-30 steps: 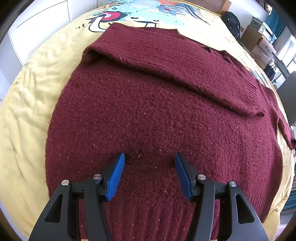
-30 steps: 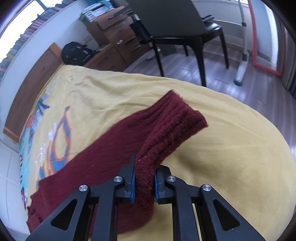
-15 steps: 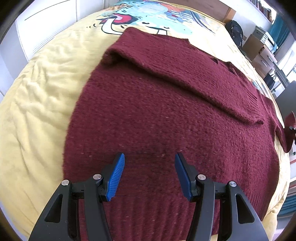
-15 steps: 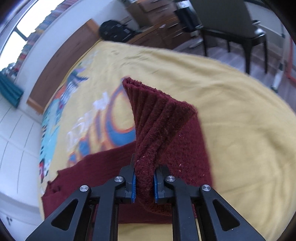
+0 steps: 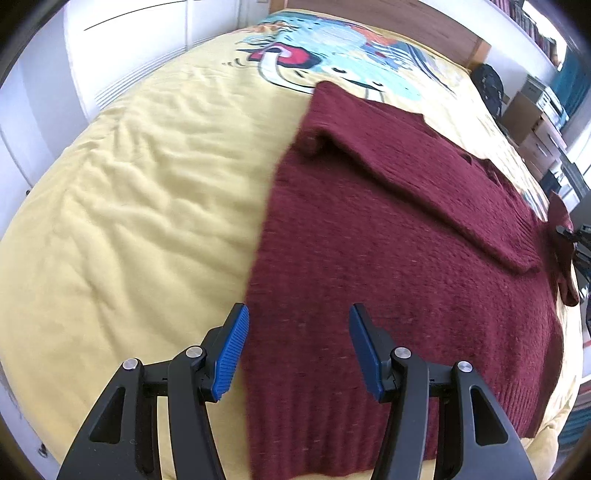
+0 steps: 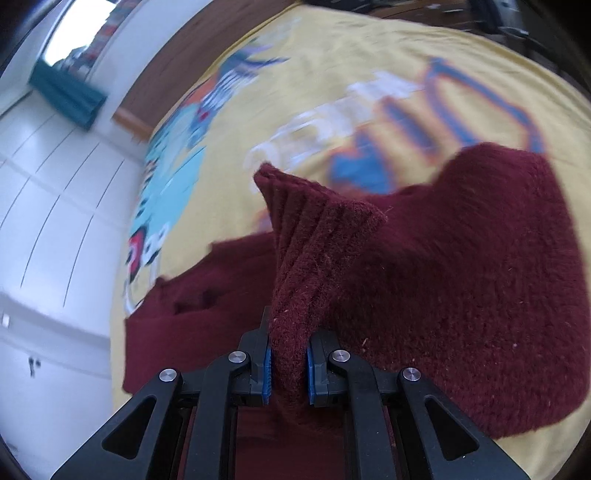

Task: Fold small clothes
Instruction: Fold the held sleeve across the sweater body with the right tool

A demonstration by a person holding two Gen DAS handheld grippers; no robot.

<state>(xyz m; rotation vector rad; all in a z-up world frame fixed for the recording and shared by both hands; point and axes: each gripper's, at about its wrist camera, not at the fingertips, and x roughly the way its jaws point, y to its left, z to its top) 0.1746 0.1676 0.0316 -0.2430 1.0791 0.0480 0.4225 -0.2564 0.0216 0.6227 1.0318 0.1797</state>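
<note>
A dark red knitted sweater [image 5: 388, 240] lies flat on a yellow bedspread [image 5: 129, 221], one sleeve folded across its upper body. My left gripper [image 5: 297, 350] is open and empty, hovering over the sweater's left edge near the hem. My right gripper [image 6: 289, 365] is shut on the ribbed cuff of the other sleeve [image 6: 306, 266] and holds it lifted above the sweater body [image 6: 461, 295]. The lifted cuff and the right gripper also show at the far right of the left wrist view [image 5: 561, 236].
The bedspread has a colourful cartoon print [image 5: 332, 62] near the wooden headboard [image 5: 406, 26]. White wardrobe doors [image 6: 48, 221] stand beside the bed. A black bag [image 5: 489, 88] and drawers [image 5: 535, 122] stand at the far right.
My right gripper has carried the sleeve cuff up and over towards the sweater body, swinging to face the headboard. My left gripper has shifted left, to the sweater's left edge.
</note>
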